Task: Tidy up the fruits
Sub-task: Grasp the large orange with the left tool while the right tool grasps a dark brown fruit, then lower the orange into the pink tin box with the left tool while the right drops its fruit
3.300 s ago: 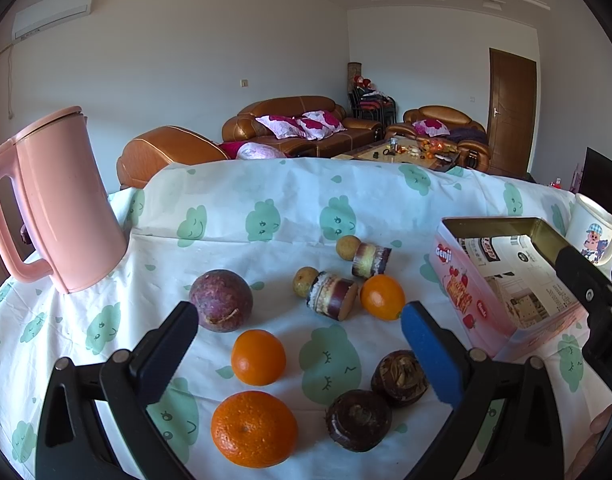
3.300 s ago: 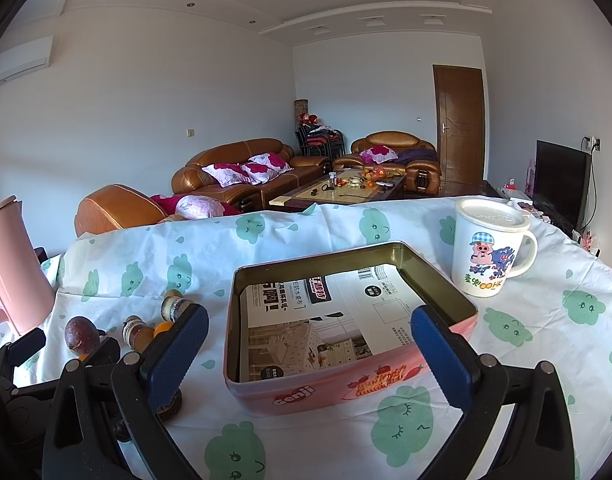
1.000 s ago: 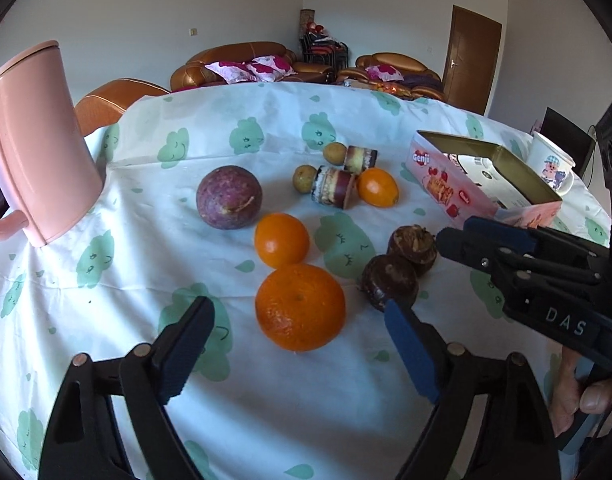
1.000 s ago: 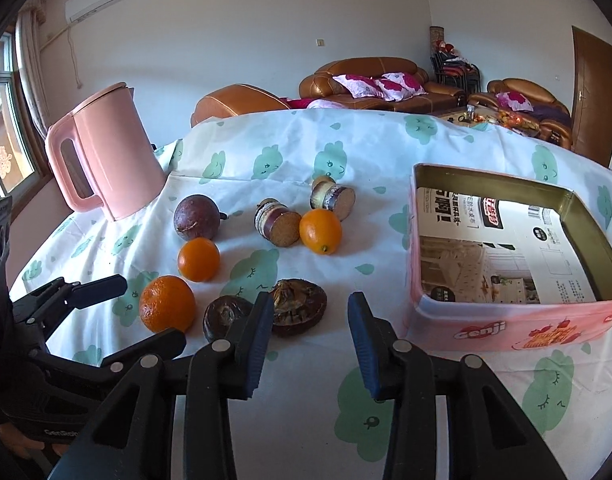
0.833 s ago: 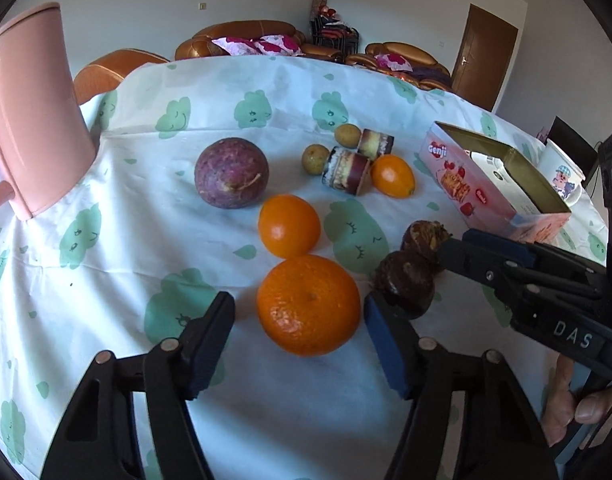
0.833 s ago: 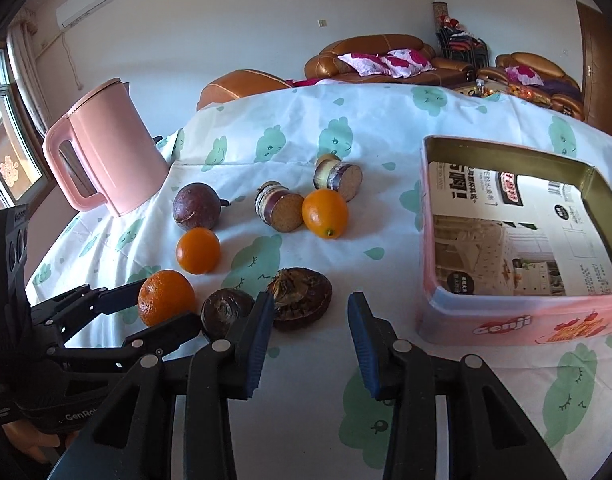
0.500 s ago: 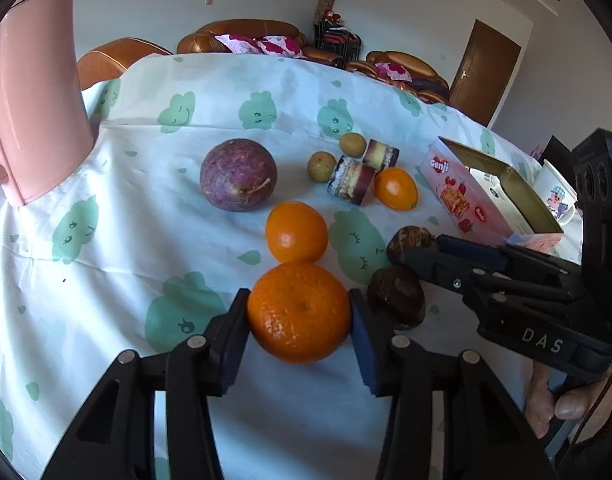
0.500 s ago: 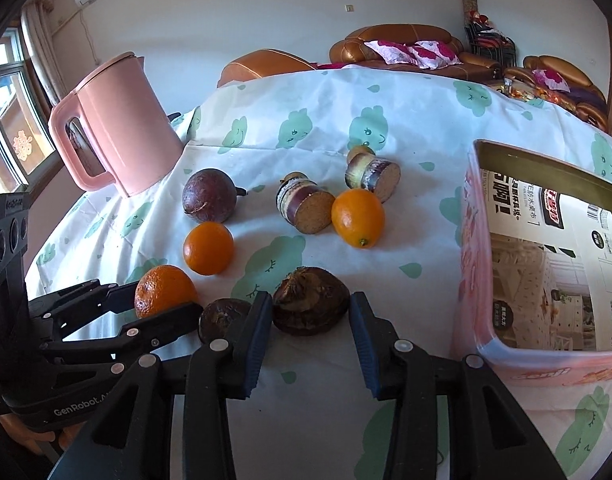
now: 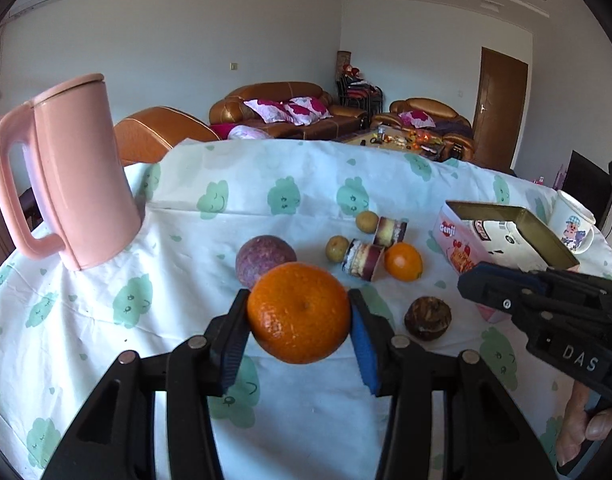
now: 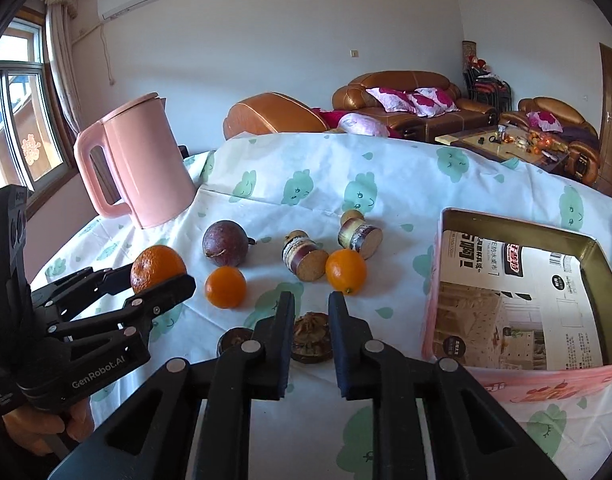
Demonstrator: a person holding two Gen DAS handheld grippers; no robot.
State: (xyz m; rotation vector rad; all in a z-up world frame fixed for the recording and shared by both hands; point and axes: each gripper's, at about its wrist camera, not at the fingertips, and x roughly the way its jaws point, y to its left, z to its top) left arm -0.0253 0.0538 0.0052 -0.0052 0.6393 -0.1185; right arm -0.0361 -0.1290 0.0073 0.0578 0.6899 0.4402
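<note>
Once past the black plastic arms, meets the left gripper point(image 9: 298, 305), blue pads clamped on one big, pebbly-skinned orange point(image 9: 301, 320), raised above the cloth-covered table point(image 10: 306, 176) toward its near left edge. Shows the right gripper point(image 10: 310, 312) narrowed to a slim gap, gripping nothing, poised by two dark, wrinkled brown fruits point(image 10: 312, 338). Counts mid-table two smaller smooth oranges point(image 10: 225, 286), one round dull-purple passion fruit point(image 10: 224, 243) and two banded cylindrical stubs point(image 10: 303, 256). Finds one rectangular pink tin point(image 10: 518, 224), gold-lined, by the right edge, and one smooth pink kettle point(image 10: 141, 168) near the far left corner.

pink tin point(image 10: 522, 280) open-topped, kettle point(image 10: 137, 168) far left
</note>
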